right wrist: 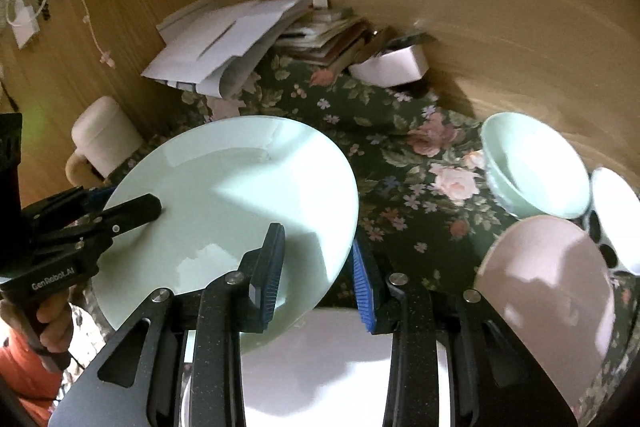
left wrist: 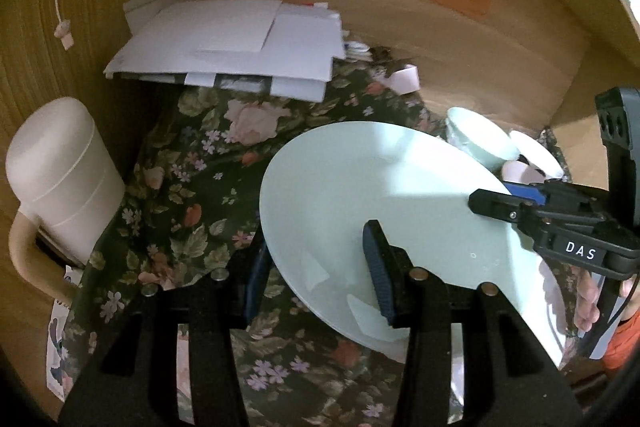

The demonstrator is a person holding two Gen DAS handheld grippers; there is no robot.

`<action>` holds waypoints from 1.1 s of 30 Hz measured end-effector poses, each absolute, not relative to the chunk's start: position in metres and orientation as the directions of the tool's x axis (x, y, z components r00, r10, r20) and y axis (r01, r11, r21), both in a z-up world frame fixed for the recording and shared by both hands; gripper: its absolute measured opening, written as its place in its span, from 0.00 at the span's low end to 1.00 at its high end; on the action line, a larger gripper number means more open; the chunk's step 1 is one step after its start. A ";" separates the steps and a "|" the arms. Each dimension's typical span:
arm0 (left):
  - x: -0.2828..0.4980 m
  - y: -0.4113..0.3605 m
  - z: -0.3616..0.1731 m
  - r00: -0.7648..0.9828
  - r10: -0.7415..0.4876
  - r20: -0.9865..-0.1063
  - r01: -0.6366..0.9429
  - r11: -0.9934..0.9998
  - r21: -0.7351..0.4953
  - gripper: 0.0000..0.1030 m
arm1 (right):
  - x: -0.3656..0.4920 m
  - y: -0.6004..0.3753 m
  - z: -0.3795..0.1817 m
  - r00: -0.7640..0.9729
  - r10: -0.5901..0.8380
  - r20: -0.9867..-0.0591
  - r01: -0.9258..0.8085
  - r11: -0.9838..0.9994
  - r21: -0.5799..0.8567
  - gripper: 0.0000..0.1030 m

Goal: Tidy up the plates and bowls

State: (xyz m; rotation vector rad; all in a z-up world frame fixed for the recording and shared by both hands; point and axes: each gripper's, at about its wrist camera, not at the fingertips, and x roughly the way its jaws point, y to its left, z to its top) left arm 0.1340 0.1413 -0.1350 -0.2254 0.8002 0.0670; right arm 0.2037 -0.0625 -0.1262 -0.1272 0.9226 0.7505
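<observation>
My left gripper (left wrist: 318, 271) and right gripper (right wrist: 318, 269) both straddle rim of pale green plate (right wrist: 240, 195) — fingers not fully closed, plate tilted over floral cloth (right wrist: 400, 155). Green bowl (right wrist: 536, 167) at 2 o'clock — beside pink bowl (right wrist: 548, 291).

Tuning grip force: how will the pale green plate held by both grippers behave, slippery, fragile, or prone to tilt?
The pale green plate looks glossy, with sharp highlights, so it probably slides in the pads. It reads as stiff glazed ceramic or glass, likely brittle if dropped. The left gripper and right gripper pinch only opposite rim edges, so it may pivot.
</observation>
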 end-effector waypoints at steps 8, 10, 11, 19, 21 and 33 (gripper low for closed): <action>0.115 0.120 -0.117 0.721 -0.041 -0.692 -0.107 0.980 -0.169 0.44 | 0.184 -0.088 -0.112 0.418 0.543 -0.729 -0.621 0.756 0.207 0.29; 0.111 0.115 -0.113 0.726 -0.044 -0.686 -0.098 0.981 -0.167 0.44 | 0.178 -0.094 -0.109 0.428 0.543 -0.722 -0.616 0.760 0.206 0.29; 0.109 0.113 -0.112 0.727 -0.047 -0.685 -0.094 0.982 -0.167 0.44 | 0.176 -0.097 -0.108 0.434 0.543 -0.719 -0.614 0.762 0.205 0.29; 0.092 0.093 -0.102 0.740 -0.071 -0.668 -0.058 0.984 -0.168 0.44 | 0.154 -0.121 -0.100 0.464 0.548 -0.696 -0.598 0.773 0.209 0.29; 0.089 0.088 -0.101 0.741 -0.078 -0.667 -0.049 0.984 -0.171 0.44 | 0.149 -0.126 -0.099 0.472 0.550 -0.689 -0.599 0.773 0.208 0.29; 0.073 0.058 -0.103 0.733 -0.118 -0.670 0.002 0.985 -0.171 0.44 | 0.125 -0.158 -0.105 0.499 0.539 -0.679 -0.561 0.798 0.221 0.29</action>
